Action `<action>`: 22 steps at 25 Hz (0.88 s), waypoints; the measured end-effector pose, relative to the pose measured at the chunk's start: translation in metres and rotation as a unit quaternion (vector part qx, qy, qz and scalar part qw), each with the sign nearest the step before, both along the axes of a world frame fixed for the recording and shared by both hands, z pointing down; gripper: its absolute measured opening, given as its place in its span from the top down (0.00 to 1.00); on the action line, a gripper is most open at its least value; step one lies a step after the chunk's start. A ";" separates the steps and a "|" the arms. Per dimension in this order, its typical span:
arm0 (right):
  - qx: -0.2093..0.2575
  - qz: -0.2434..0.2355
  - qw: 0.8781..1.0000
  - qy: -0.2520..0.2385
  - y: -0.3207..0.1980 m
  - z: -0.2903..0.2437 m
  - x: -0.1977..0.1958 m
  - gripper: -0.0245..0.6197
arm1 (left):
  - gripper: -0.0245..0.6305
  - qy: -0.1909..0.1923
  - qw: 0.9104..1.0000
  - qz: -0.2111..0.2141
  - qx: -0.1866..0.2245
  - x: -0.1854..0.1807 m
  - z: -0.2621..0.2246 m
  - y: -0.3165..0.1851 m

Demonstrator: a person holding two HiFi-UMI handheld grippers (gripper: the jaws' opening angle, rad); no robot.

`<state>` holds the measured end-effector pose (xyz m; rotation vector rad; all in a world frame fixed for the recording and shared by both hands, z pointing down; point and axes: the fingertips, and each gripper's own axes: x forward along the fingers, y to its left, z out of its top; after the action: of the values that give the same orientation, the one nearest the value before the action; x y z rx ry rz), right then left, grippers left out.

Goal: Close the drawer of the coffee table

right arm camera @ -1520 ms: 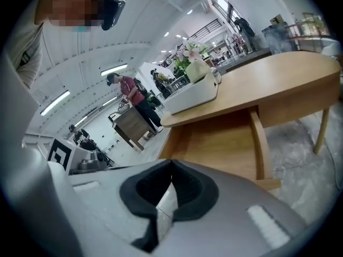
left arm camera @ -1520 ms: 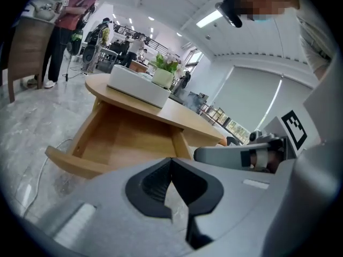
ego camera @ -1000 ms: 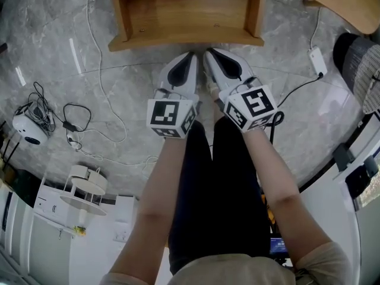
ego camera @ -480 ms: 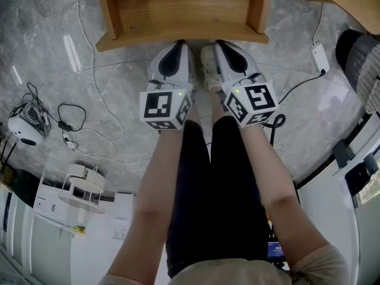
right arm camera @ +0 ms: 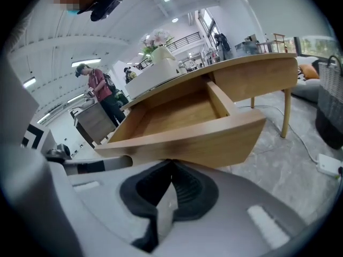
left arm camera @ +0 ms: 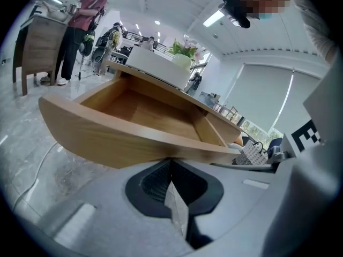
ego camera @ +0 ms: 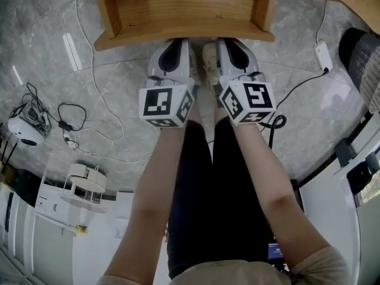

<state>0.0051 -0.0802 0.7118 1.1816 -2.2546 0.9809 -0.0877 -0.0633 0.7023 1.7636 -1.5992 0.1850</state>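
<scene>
Head view: left gripper (ego camera: 180, 40), right gripper (ego camera: 223, 40) (both closed) meet drawer front (ego camera: 136, 36).

We take this for a large open work hall or lab with a living-room corner set up in it, not a lived-in home. The high white ceiling (left arm camera: 161, 4) carries long strip lights (left arm camera: 213, 18), a railed upper gallery (right arm camera: 187, 39) runs behind, and people (left arm camera: 80, 20) stand about in the background. Loose cables (ego camera: 37, 94) and a white device (ego camera: 22, 130) lie on the polished grey stone floor (ego camera: 47, 46), while a wooden coffee table (right arm camera: 252, 71) with flowers (right arm camera: 155, 39) gives the homely touch.
</scene>
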 end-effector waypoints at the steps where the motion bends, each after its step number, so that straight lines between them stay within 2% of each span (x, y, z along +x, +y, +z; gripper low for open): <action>1: 0.000 0.006 1.000 -0.001 -0.001 0.000 0.001 0.96 | 0.96 -0.001 1.000 -0.001 0.001 -0.001 -0.001 0.000; 6: -0.004 0.029 1.000 -0.009 -0.006 0.000 0.002 0.96 | 0.96 0.014 1.000 -0.017 0.003 -0.007 -0.001 0.000; 13: -0.013 0.027 1.000 -0.008 -0.007 -0.002 -0.001 0.96 | 0.96 -0.003 1.000 0.005 0.001 -0.009 -0.003 -0.001; 22: -0.018 0.026 1.000 -0.001 -0.006 -0.008 0.001 0.96 | 0.96 -0.002 1.000 0.011 -0.020 -0.009 -0.004 -0.001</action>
<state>0.0062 -0.0867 0.7038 1.2293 -2.2081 1.0384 -0.0962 -0.0643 0.6986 1.7509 -1.5693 0.2300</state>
